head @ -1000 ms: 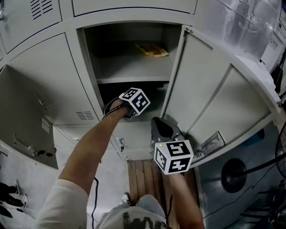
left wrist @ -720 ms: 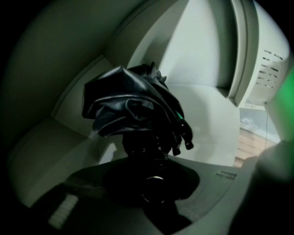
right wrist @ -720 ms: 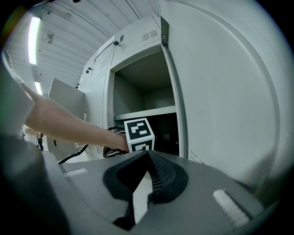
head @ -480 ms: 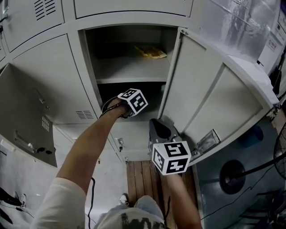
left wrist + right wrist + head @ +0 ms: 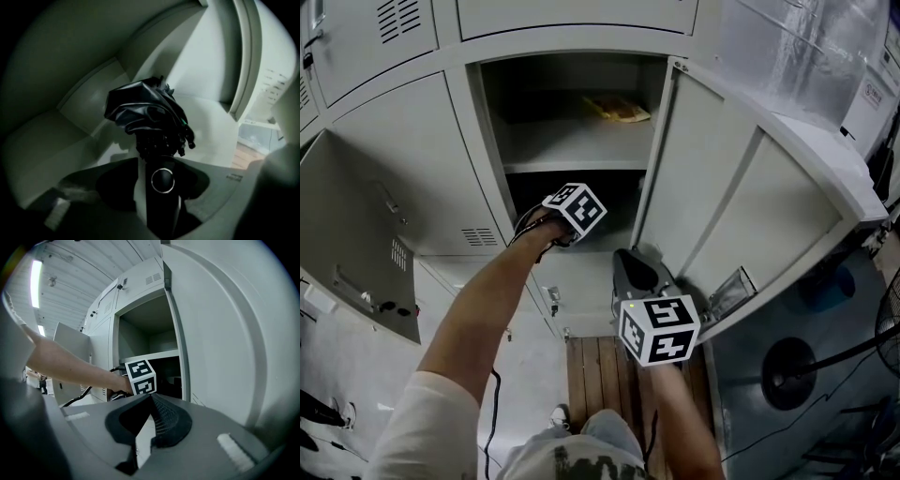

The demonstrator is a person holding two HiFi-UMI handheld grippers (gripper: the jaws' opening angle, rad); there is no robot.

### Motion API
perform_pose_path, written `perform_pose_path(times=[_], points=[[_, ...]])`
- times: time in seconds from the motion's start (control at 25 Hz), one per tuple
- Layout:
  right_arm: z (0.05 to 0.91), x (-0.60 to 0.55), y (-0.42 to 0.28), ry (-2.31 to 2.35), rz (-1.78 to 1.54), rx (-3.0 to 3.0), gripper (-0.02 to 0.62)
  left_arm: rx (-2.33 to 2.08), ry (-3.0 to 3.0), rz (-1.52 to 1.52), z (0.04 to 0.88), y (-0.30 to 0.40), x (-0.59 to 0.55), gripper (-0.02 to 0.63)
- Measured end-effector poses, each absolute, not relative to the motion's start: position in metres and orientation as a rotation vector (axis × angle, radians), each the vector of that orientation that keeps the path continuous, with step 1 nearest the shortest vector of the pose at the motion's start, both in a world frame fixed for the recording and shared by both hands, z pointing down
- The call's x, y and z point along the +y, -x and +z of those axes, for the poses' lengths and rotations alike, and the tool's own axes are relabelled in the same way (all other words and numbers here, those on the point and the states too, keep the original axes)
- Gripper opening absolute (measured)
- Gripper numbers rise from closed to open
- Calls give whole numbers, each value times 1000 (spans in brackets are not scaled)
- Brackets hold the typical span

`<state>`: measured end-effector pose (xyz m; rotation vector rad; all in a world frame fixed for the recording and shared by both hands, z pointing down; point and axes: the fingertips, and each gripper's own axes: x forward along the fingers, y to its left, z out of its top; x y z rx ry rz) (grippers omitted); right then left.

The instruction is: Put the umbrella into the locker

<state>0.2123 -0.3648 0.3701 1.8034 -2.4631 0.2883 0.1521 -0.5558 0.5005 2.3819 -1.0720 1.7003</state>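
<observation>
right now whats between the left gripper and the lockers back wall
The black umbrella, in the left gripper view: handle between the left gripper's fingers, which have just been opening, canopy on the locker floor.

White short sleeve (image 5: 422, 427), camo-print shorts (image 5: 572, 461); b/w marker cube (image 5: 659, 330) on each grey hand-held gripper (image 5: 151, 399); black cable (image 5: 523, 225) at L wrist.
</observation>
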Motion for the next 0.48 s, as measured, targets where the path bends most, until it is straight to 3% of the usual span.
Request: perform_pose_path(times=[0.16,0.48], points=[[368,-362,-213,-1792,293,-2476,-2,-1075,-2382,1617,493,-154,-549,296],[370,-358,-209,-1738,321,-2494,-2,-1120,-2456,1379,467,-163,-531,307]])
